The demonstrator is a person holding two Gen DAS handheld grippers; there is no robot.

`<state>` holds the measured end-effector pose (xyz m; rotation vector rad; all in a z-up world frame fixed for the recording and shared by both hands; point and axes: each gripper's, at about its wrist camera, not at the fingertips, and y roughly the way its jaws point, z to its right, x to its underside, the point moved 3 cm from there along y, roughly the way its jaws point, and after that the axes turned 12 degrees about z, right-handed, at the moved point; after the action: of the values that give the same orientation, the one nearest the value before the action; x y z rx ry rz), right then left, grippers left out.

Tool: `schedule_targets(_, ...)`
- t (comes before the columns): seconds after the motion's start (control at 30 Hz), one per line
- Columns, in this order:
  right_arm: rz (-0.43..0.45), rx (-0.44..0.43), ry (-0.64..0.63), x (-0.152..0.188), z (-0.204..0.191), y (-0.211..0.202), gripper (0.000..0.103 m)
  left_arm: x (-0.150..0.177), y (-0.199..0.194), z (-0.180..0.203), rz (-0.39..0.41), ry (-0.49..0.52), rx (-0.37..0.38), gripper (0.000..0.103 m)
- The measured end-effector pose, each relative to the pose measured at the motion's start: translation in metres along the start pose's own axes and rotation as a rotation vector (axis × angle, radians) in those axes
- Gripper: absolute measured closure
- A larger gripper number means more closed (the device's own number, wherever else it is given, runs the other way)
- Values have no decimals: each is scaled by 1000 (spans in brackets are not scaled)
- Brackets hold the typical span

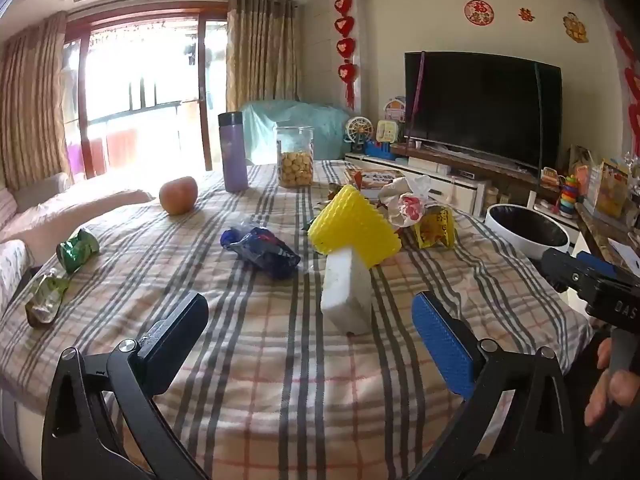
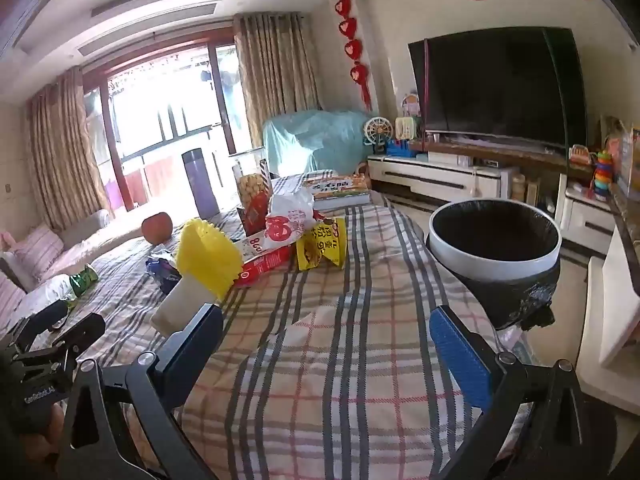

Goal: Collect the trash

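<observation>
Open right tongs (image 2: 326, 354) above tablecloth (image 2: 360, 280)

White letters "DAS" show on the black right gripper (image 1: 600, 284), right of the yellow mesh sleeve (image 1: 356, 226). "Bco" reads on the red box (image 2: 262, 260) just beside that sleeve; other print is unreadable.

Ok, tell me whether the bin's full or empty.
Empty as far as shown: the bin beside the table shows only dark liner inside its white rim; its bottom is hidden.
</observation>
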<state>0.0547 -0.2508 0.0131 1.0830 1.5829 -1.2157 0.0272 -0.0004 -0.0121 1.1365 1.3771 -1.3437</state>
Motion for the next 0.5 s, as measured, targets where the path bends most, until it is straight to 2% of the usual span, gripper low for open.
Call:
schedule_targets(0.07, -9, -1, 9, 3, 1, -2, 0, 1, -1, 2, -5, -3, 3, 0)
schedule_targets(0.1, -17, -2, 13, 5, 2, -2, 0, 0, -6, -4, 6, -41, 5, 0)
schedule_targets(0.23, -41, 4, -28, 3, -7, -3, 0, -1, -4, -4, -38, -40, 5, 0)
schedule_targets(0.5, -16, -12, -29, 8, -12, -11, 0, 3, -5, -7, -26, -37, 11, 0)
